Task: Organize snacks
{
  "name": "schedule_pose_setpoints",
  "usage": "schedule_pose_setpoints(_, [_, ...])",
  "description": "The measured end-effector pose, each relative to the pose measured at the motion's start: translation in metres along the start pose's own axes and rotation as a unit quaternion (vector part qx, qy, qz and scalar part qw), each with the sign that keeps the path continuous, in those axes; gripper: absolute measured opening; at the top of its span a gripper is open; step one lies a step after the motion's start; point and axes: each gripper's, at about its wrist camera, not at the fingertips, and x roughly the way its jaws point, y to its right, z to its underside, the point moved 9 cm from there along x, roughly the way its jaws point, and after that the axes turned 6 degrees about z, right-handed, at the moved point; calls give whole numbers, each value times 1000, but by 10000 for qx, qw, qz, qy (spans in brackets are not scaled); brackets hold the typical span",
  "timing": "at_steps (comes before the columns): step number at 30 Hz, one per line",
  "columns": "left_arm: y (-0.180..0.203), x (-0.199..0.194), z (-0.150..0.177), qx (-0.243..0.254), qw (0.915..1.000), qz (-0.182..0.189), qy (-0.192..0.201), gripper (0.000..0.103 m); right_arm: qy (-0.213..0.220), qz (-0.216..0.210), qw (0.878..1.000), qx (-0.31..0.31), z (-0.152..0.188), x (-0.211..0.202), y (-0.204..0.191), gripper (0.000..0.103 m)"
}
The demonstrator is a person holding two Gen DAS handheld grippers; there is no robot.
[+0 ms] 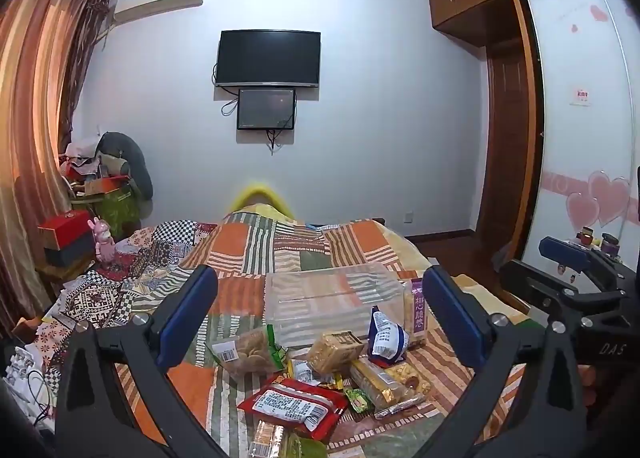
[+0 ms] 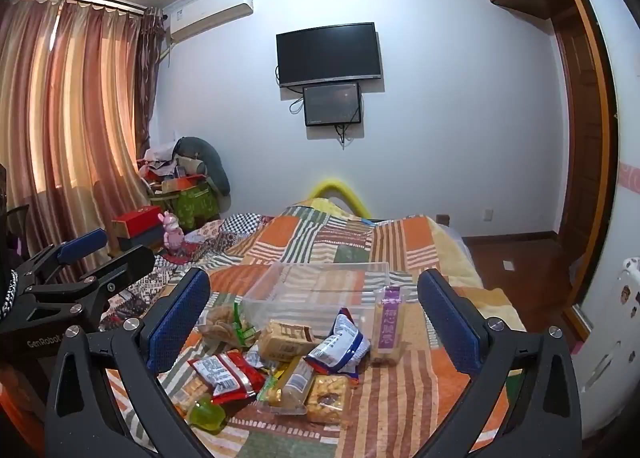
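Two hand-held grippers hover over a bed [image 1: 248, 254] covered in a striped patchwork quilt, both with blue-padded jaws spread wide and nothing between them. The left gripper [image 1: 320, 298] and the right gripper [image 2: 314, 300] point slightly downward at a heap of snacks lying toward the bed's near edge. A clear bin [image 1: 332, 298] (empty, as far as the views show) sits on the quilt just beyond the heap, nearer the middle of the bed. Leaning against the bin's right end stands a purple pack [image 2: 387, 322], upright. In front of the bin lie a blue-and-white bag [image 2: 340, 342], a tan pack [image 2: 286, 340] beside it, and a clear bag of brown crisps [image 1: 250, 354] at the heap's left. Closest to the near edge are a red pack [image 1: 294, 404] with a white label, a gold-wrapped roll [image 1: 378, 380] and a tray of cookies [image 2: 326, 398], touching or overlapping one another. On the far wall hang a dark TV [image 1: 268, 57] and a smaller screen [image 1: 266, 109] below it; curtains [image 2: 68, 105] fill the left side.
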Motion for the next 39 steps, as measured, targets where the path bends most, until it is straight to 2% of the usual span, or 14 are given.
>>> schedule_pose_setpoints(39, [3, -1, -2, 33, 10000, 41, 61, 103, 87, 4, 9999, 66, -8, -7, 2, 103])
